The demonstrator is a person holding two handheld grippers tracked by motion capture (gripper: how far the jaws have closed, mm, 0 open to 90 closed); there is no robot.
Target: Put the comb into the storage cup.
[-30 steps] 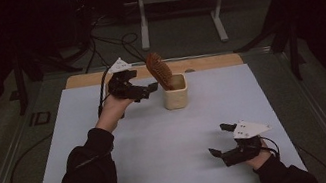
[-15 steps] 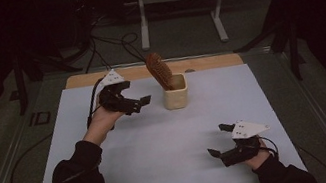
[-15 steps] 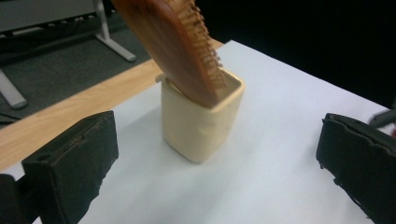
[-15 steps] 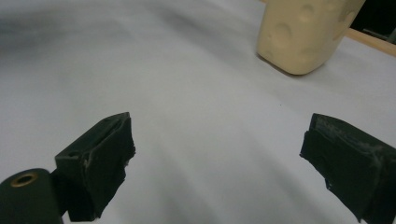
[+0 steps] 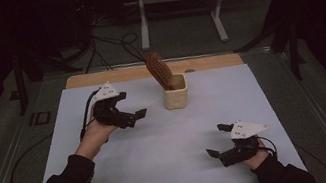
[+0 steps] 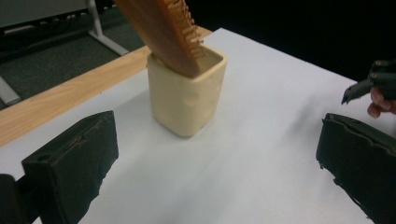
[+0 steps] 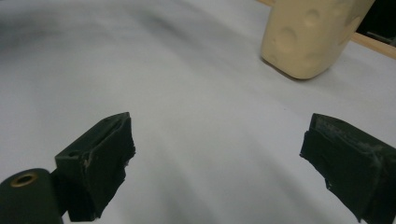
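Already standing in the cream cup (image 5: 174,92): wooden hairbrush (image 5: 159,71), handle down, bristle head leaning up and out over the rim. Cup upright near the far middle of the white surface (image 5: 170,146), just short of the wooden strip (image 5: 97,78). Left hand-held gripper (image 5: 132,118) just beside the cup, jaws spread wide, nothing between them, not touching cup or brush. Right hand-held gripper (image 5: 217,140) low at the near edge, well apart, jaws likewise spread and empty. Judged step: placing finished, release made. Next move probably a clear retreat of the left, without clipping the leaning brush or nudging the cup.
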